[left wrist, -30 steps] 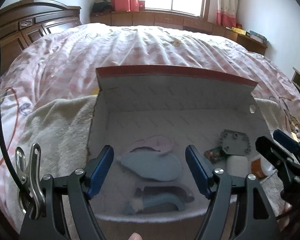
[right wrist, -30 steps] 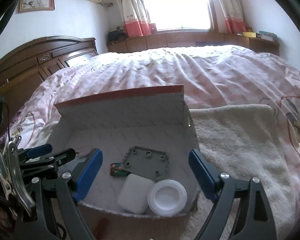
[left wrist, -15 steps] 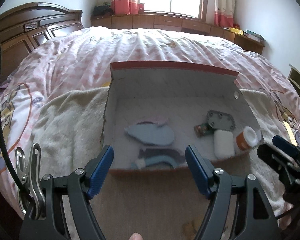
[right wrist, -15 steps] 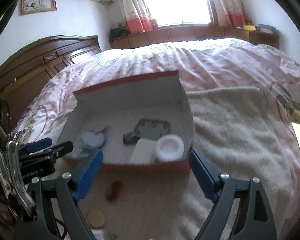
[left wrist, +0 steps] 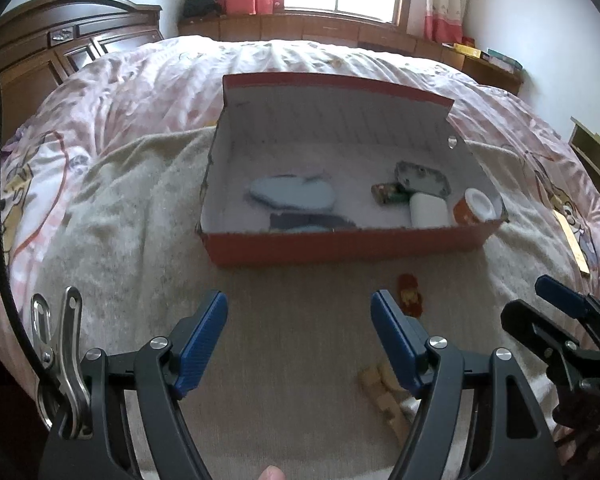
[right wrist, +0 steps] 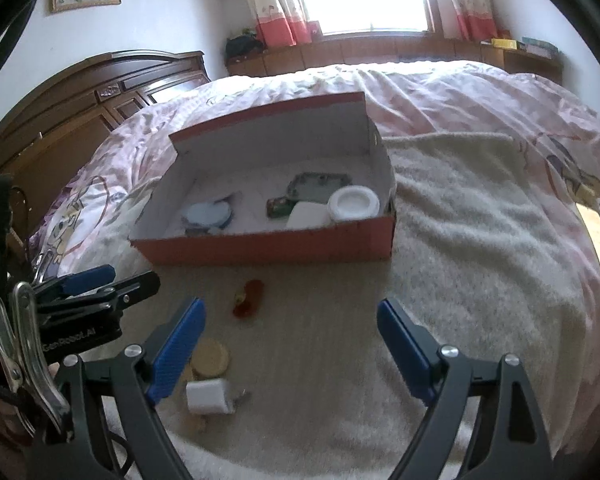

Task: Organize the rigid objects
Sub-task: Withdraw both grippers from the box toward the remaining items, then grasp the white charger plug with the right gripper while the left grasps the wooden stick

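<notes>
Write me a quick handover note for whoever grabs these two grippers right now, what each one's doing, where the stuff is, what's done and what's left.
Left gripper: open, empty, hovering over the towel in front of the box.
Right gripper: open, empty, beside it.
Done: the red box already holds the blue flat pieces, grey plate, white block, white-lidded jar and a small dark packet.
Left on the towel: the red toy, round wooden disc, white charger plug and wooden pieces near the left gripper's right finger.
Next is probably the red toy, nearest the box.
</notes>
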